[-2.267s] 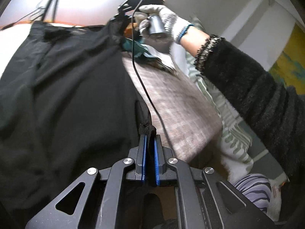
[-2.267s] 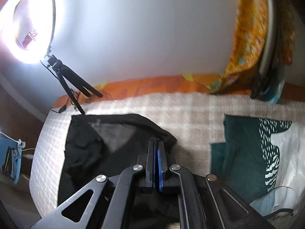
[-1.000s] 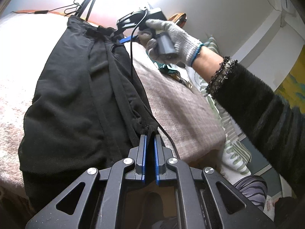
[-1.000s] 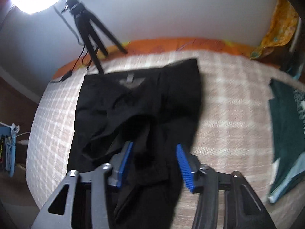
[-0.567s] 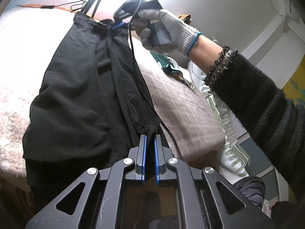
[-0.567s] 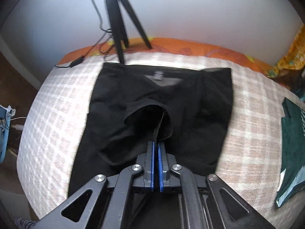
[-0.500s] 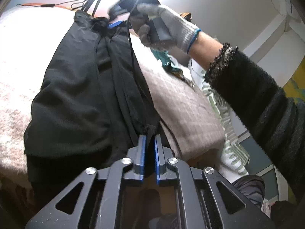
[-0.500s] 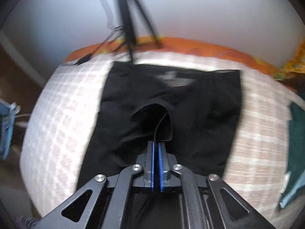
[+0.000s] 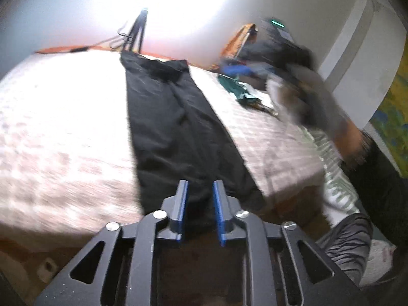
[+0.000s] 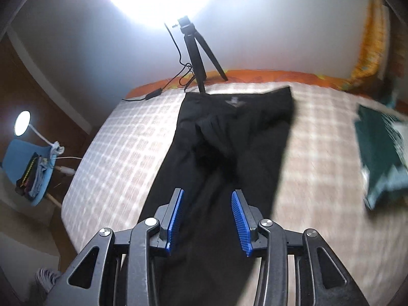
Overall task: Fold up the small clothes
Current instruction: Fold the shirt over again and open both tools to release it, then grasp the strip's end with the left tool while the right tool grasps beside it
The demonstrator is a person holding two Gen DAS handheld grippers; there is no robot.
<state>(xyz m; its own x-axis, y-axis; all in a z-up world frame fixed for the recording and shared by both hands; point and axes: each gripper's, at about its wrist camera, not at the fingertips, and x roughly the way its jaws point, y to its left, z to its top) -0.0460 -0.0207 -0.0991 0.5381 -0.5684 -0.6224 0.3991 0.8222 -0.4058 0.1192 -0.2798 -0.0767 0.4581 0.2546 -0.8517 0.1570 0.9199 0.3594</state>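
I am holding both my jaws apart now, and neither is gripping anything. Half a second ago my left gripper (image 9: 198, 205) was clamped on the hem end of the black trousers (image 9: 176, 127) and my right gripper (image 10: 207, 219) was pinched on a raised fold near the middle; both have let go, and the cloth that was tented up is lying flat.

The trousers are stretched lengthwise on the checked bed (image 9: 63, 127), waistband at the far end by the tripod (image 10: 196, 51), the leg end running toward me and dropping over the near edge of the bed. In the right wrist view they are looking laid leg over leg, with a few soft creases around the seat. My left jaws are hanging just above the near end, the cloth showing between them but not caught. My right jaws are hovering over the lower half, well parted.

In the left wrist view my right hand (image 9: 301, 97) is a blur off to the right of the trousers, so it is moving fast; I cannot read its jaws from there, only from its own camera.

I am judging the lay-out and lengthwise fold as done, and the release as the end of that step. What is remaining is the crosswise fold. A green garment (image 10: 380, 153) is lying apart on the right side of the bed.
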